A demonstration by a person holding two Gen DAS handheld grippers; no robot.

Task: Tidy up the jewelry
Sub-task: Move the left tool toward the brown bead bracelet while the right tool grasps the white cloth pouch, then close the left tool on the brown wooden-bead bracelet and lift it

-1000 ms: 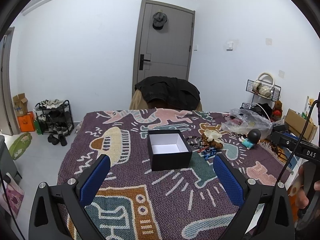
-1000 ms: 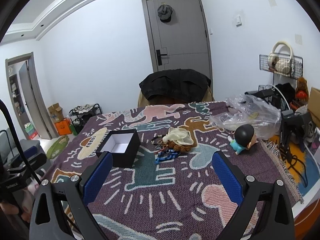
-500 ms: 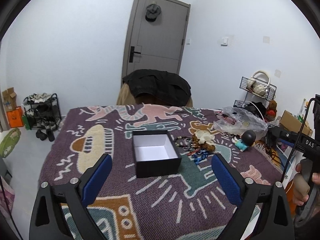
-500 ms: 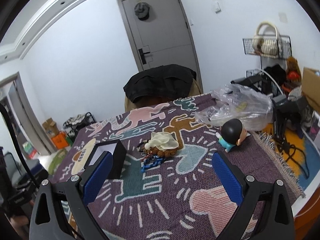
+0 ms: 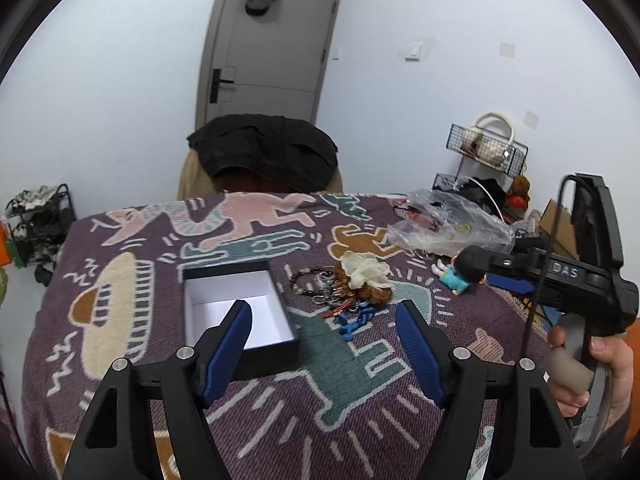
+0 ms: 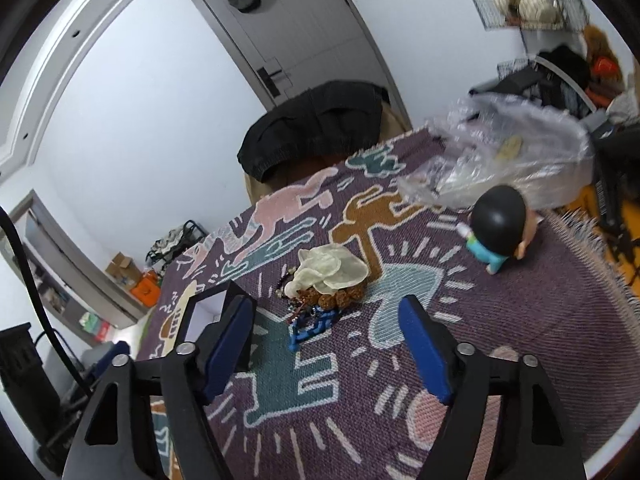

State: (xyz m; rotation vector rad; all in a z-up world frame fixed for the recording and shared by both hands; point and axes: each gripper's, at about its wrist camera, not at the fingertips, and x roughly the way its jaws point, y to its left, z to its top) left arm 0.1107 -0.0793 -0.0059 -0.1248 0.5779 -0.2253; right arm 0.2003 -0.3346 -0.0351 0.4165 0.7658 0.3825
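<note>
The tangle is the main risk. The jewelry heap (image 5: 344, 292) of dark bead bracelets, brown knobbly beads, a cream shell-like piece and a blue chain looks interlocked, so pinching one strand could drag the rest across the patterned woven blanket (image 5: 360, 380) or drop pieces short of the box. A careless sweep from the left side could also nudge the light box off its spot.

The left gripper (image 5: 324, 346) is unclenched with nothing between its blue pads, and its jaws are closing. The open black cardboard box with a white lining (image 5: 236, 312) sits just ahead of its left finger, which overlaps the box's near edge in the view; I cannot tell whether they touch. The heap lies ahead, between the two fingers and nearer the right one.

The right gripper (image 6: 328, 338) is likewise released and empty, jaws closing. The blue chain (image 6: 314, 326) lies just ahead between its fingers, the rest of the heap beyond; the box corner (image 6: 204, 316) peeks behind its left finger.
</note>
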